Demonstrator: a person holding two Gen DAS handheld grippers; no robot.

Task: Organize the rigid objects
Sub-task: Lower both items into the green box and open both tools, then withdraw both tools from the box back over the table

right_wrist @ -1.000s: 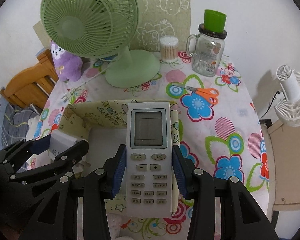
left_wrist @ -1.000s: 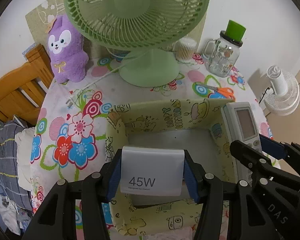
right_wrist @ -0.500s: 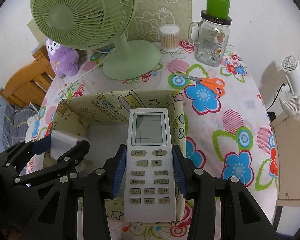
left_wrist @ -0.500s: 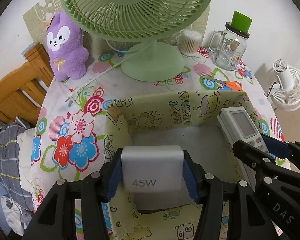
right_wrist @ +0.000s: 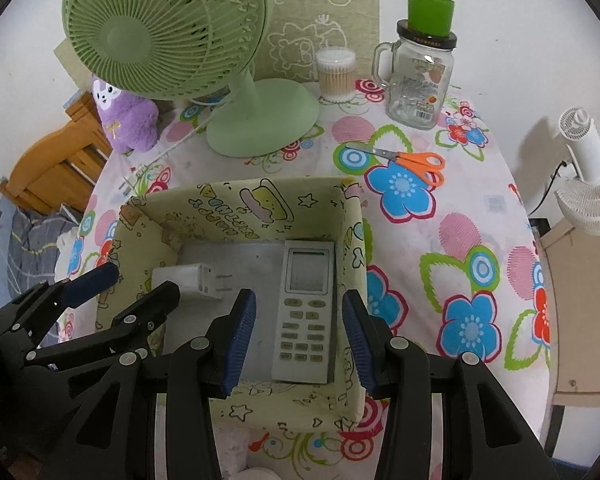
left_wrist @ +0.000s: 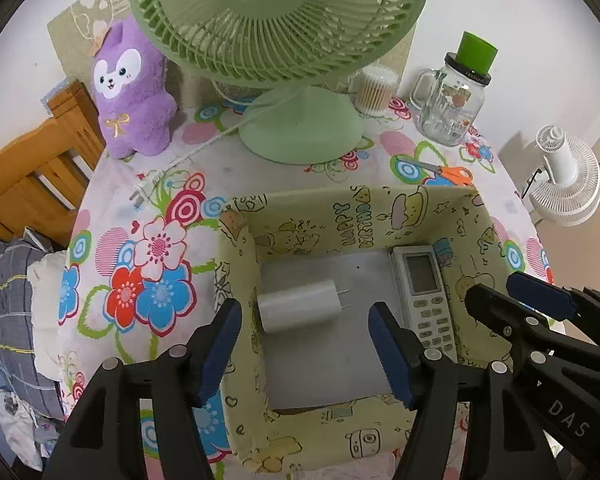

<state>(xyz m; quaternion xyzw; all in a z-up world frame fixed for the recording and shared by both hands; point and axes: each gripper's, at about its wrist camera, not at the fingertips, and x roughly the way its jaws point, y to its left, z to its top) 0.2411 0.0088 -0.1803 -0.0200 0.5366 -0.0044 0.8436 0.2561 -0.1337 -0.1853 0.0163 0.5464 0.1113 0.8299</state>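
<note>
A yellow cartoon-print storage box stands on the flowered table. A white charger lies on its side on the box floor at the left, prongs pointing right. A white remote control lies face up along the right wall. My left gripper hovers above the charger; its jaws are opening and the blue pads are clear of the charger. My right gripper hangs over the remote, open, with gaps on both sides.
A green desk fan stands behind the box, its cord and plug on the cloth. Orange scissors, a glass jar, cotton swabs and a purple plush line the back. A wooden chair stands left.
The left jaws have spread and the charger has dropped from them onto the box floor. The remote has left the right pads and now lies in the box.
</note>
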